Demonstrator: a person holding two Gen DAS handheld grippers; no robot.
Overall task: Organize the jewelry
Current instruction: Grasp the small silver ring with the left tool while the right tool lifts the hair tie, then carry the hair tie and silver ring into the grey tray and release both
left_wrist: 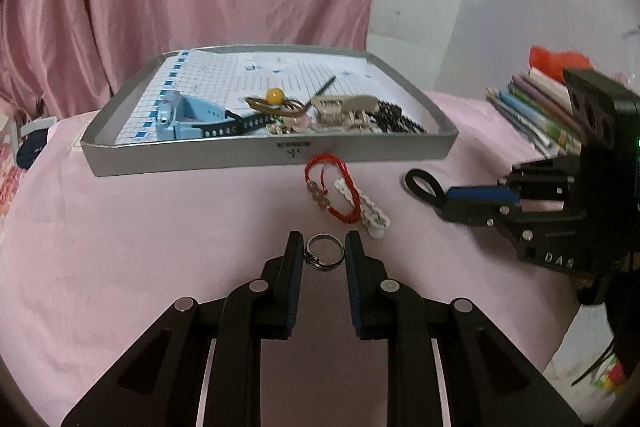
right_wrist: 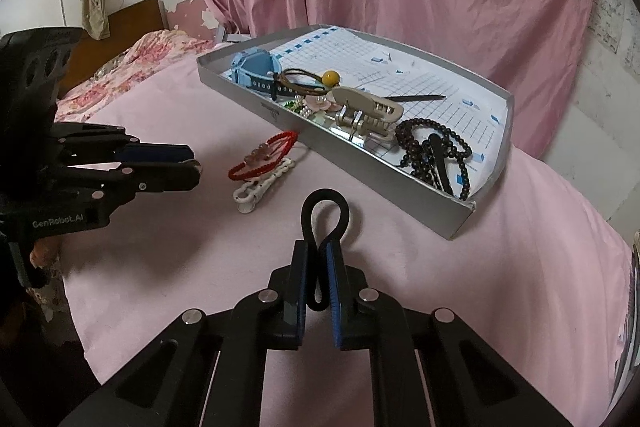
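While silver ring (left_wrist: 324, 257) sits between fingers of left hand-held gripper (left_wrist: 323, 253), jaws look just touching it, ring apparently pinched above pink bedsheet (left_wrist: 160, 227). Right hand-held gripper (right_wrist: 317, 261) clenched on black hair tie (right_wrist: 325, 223), loop sticking out front. Grey tray (left_wrist: 264, 157) ahead already holds blue watch (left_wrist: 180, 115), beige claw clip (left_wrist: 344, 111), black bead strand (right_wrist: 432, 147). Red cord bracelet (left_wrist: 332, 191) and white clip (left_wrist: 372, 215) lie outside, just before tray wall. Advice: carry ring level, clear tray wall, release low over bare grid paper; avoid snagging bracelet.

Red bracelet (left_wrist: 332, 187) and white clip (left_wrist: 370, 213) lie before the tray (left_wrist: 260, 155).
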